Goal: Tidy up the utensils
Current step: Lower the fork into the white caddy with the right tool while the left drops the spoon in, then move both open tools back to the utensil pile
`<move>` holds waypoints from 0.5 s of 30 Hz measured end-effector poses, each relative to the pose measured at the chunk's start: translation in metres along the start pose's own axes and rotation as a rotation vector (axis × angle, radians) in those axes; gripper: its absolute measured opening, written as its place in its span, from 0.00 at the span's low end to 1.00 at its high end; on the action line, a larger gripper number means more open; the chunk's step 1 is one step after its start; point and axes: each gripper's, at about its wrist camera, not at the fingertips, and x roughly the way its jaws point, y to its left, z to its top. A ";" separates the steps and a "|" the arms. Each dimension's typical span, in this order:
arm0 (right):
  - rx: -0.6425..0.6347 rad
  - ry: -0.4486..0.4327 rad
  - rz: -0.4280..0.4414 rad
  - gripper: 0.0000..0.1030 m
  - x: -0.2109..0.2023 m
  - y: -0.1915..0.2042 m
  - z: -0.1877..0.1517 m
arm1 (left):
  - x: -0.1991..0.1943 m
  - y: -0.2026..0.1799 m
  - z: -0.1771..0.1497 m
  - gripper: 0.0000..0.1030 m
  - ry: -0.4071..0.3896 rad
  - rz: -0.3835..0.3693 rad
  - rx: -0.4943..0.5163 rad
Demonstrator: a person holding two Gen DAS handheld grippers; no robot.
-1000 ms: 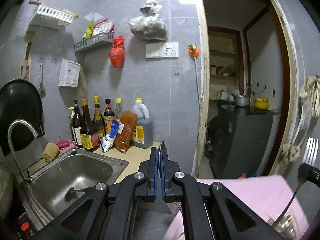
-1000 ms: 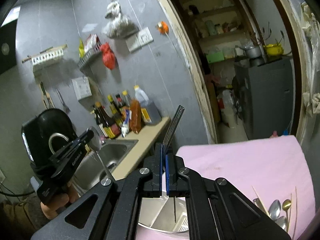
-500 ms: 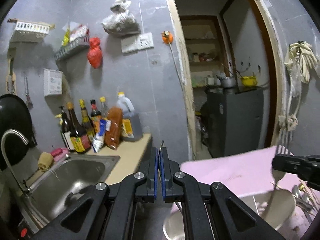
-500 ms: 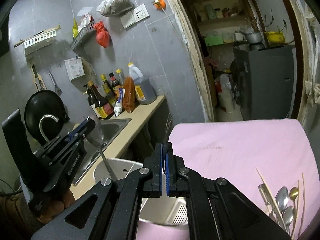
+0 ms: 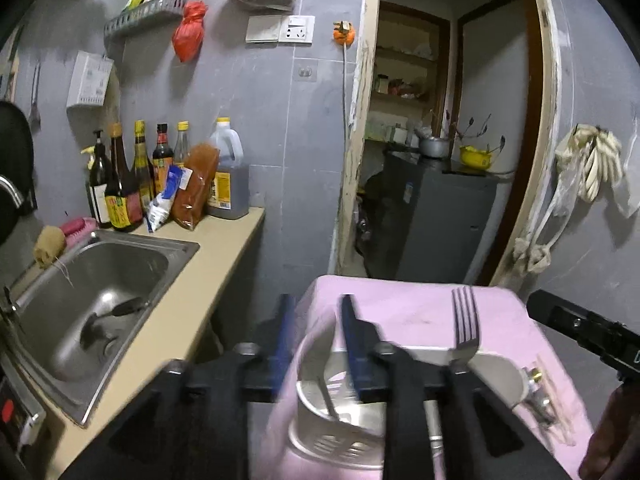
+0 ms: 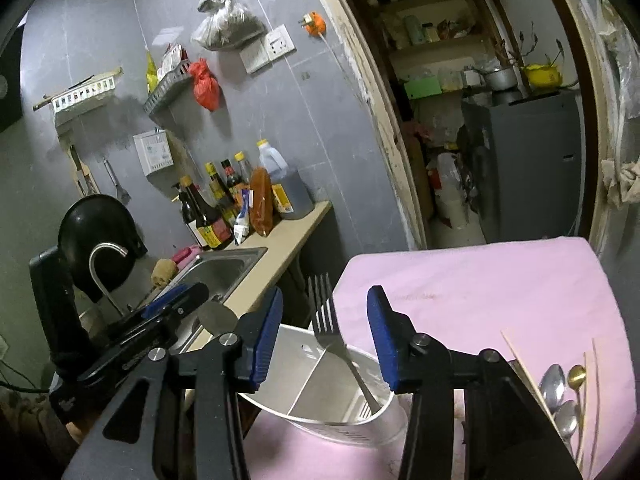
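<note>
A round white utensil holder [image 6: 320,408] with a divider stands on the pink cloth [image 6: 500,292]; it also shows in the left wrist view [image 5: 332,428]. A metal fork [image 6: 326,320] stands tines-up in it, also seen from the left [image 5: 465,328]. A spoon [image 5: 326,398] leans inside the holder; its bowl [image 6: 218,318] sticks up beside the left gripper. My right gripper [image 6: 324,340] is open above the holder, around the fork without touching. My left gripper [image 5: 316,332] is open over the holder. Spoons [image 6: 558,388] and chopsticks [image 6: 520,368] lie on the cloth at right.
A steel sink [image 5: 92,292] with a utensil in it sits at left in a beige counter [image 5: 224,248]. Sauce bottles [image 5: 136,184] line the grey wall. A doorway [image 5: 440,160] opens behind the cloth-covered table. A faucet [image 6: 102,264] and black pan [image 6: 96,224] are by the sink.
Both grippers have opened. The fork left the right gripper and the spoon left the left gripper; both now stand in the holder. Both grippers came lower over the holder.
</note>
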 end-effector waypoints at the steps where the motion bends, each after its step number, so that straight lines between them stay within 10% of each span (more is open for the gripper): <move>1: 0.002 -0.011 -0.004 0.38 -0.006 0.000 0.001 | -0.004 0.001 0.001 0.39 -0.008 -0.006 -0.015; 15: -0.065 -0.264 -0.250 0.92 -0.109 -0.013 0.024 | -0.058 -0.039 0.025 0.91 -0.132 -0.031 -0.052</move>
